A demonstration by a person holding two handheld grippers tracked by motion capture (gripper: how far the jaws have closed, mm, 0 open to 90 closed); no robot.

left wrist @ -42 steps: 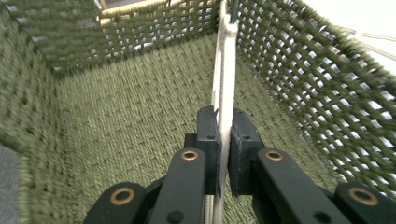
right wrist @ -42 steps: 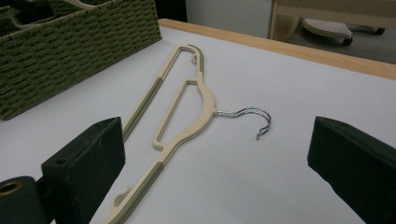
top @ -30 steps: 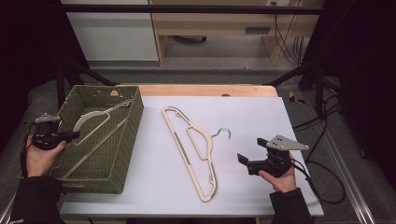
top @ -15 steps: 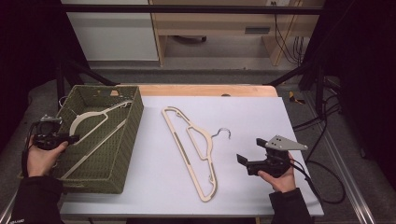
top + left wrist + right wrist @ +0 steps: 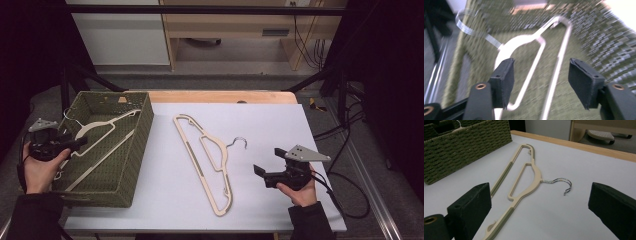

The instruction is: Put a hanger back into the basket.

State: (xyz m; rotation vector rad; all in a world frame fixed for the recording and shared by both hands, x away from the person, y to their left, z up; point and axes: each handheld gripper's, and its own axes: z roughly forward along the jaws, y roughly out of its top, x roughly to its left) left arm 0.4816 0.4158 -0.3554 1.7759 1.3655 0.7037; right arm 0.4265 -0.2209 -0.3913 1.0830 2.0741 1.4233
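A green woven basket (image 5: 131,155) stands at the table's left end with a beige hanger (image 5: 102,126) lying in it. My left gripper (image 5: 80,143) hangs over the basket's left rim. Its jaws have just been opening and stand apart. In the left gripper view the gripper (image 5: 541,62) sits above the hanger (image 5: 524,41), which lies free below the pads. A second beige hanger (image 5: 205,155) with a metal hook (image 5: 241,143) lies flat mid-table. My right gripper (image 5: 257,170) is open to its right and low. It (image 5: 540,192) faces that hanger (image 5: 534,172).
The white tabletop (image 5: 270,125) ends in a wooden strip (image 5: 215,96) at the back. Cables (image 5: 345,165) trail off the right side. Dark frame bars (image 5: 320,80) slant beyond the table's far corners. The basket's wall (image 5: 461,147) rises left of the table hanger.
The left gripper's jaws have spread apart and the gripper has lifted a little above the hanger in the basket. The right gripper and the table hanger have stayed put.
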